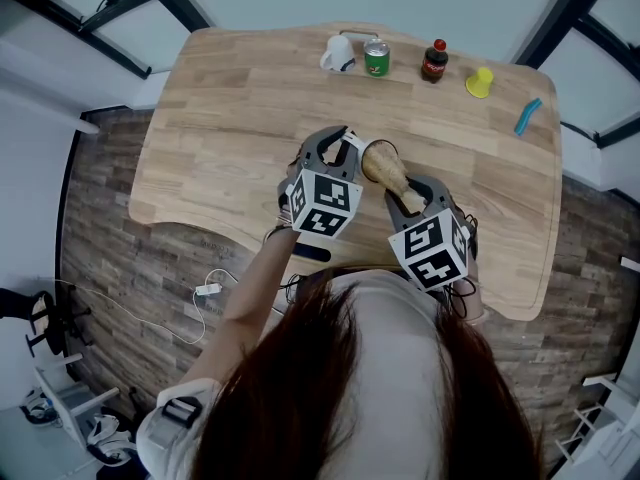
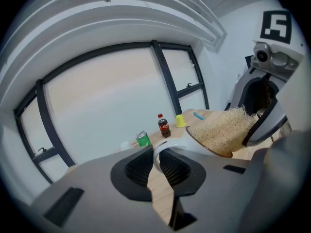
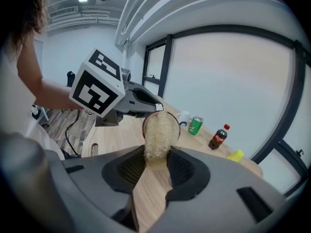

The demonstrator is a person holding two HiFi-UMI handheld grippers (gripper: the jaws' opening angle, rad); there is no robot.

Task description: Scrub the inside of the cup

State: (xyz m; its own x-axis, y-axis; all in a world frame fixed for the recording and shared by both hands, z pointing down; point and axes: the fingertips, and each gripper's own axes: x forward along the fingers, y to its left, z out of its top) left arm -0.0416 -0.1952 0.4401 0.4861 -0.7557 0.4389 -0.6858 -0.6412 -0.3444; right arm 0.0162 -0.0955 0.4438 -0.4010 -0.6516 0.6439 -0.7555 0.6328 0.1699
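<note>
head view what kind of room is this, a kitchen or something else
Likely an office or lab room, not a kitchen: a wooden desk, big dark-framed windows, loose cables on the floor.

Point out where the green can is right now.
In the head view the green can stands near the far edge of the table, between the white mug on its left and the cola bottle on its right.
</note>
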